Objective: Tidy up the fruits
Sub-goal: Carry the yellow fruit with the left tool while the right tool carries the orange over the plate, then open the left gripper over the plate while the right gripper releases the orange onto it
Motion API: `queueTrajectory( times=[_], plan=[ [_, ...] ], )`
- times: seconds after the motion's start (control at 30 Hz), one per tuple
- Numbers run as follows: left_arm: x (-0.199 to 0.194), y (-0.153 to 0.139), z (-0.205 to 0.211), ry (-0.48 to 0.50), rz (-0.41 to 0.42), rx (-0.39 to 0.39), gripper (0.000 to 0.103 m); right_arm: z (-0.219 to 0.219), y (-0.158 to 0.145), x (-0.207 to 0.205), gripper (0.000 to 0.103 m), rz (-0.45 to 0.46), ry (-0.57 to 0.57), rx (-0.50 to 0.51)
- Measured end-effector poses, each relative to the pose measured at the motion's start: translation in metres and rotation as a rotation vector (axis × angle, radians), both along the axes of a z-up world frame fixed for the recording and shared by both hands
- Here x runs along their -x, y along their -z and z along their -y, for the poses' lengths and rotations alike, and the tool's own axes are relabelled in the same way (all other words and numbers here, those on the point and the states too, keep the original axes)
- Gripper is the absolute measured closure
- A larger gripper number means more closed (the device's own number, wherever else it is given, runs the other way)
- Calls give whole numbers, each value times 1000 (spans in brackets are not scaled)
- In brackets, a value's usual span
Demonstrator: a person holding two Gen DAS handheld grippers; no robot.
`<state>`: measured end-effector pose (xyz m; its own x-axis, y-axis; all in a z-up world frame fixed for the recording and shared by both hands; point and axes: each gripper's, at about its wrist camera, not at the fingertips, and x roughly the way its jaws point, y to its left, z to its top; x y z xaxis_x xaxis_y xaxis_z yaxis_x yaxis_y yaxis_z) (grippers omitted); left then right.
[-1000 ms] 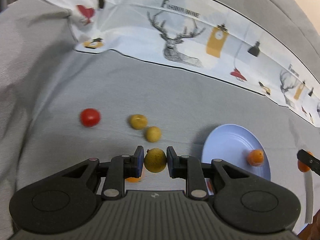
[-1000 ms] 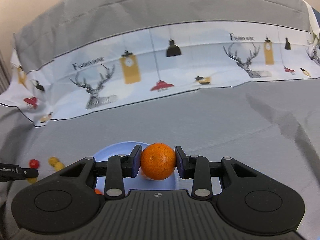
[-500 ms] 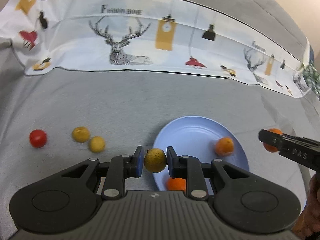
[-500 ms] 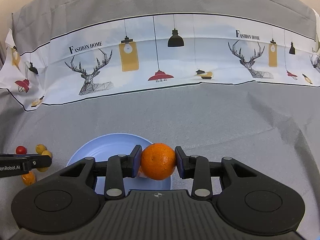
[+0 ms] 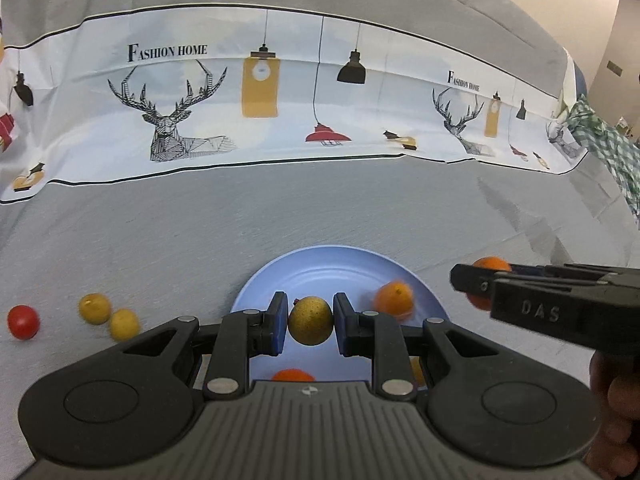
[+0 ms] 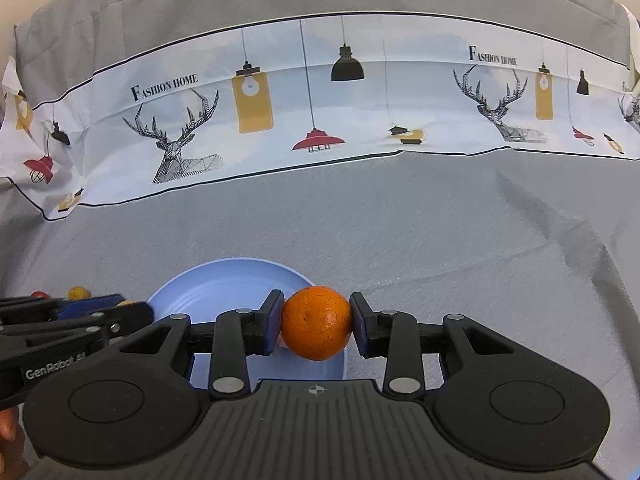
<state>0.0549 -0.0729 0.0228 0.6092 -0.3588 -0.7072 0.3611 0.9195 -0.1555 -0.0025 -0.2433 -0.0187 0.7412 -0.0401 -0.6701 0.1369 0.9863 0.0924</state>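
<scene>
My left gripper (image 5: 311, 321) is shut on a small yellow-brown fruit (image 5: 311, 320) and holds it above the near part of a light blue plate (image 5: 320, 264). On the plate lie a small orange fruit (image 5: 394, 298) and another orange fruit (image 5: 292, 375), partly hidden by my gripper. My right gripper (image 6: 316, 322) is shut on an orange (image 6: 316, 322) over the plate's right edge (image 6: 240, 272). It also shows in the left wrist view (image 5: 472, 284) at the right of the plate.
Two yellow fruits (image 5: 94, 308) (image 5: 124, 324) and a red tomato (image 5: 23, 322) lie on the grey cloth left of the plate. A printed white cloth band (image 5: 280, 112) runs across the back. A green checked cloth (image 5: 604, 140) lies at the far right.
My left gripper has swung right with the yellow-brown fruit, from beside the loose fruits to over the plate. My right gripper with the orange has shifted right, to the plate's right edge.
</scene>
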Motion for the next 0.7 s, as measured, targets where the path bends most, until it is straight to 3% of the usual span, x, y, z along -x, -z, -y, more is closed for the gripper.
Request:
queueTrajectory(
  times=[0.7],
  plan=[
    [-6, 7, 5, 10, -30, 3, 76, -6, 4, -3, 66, -23, -27, -8]
  ],
)
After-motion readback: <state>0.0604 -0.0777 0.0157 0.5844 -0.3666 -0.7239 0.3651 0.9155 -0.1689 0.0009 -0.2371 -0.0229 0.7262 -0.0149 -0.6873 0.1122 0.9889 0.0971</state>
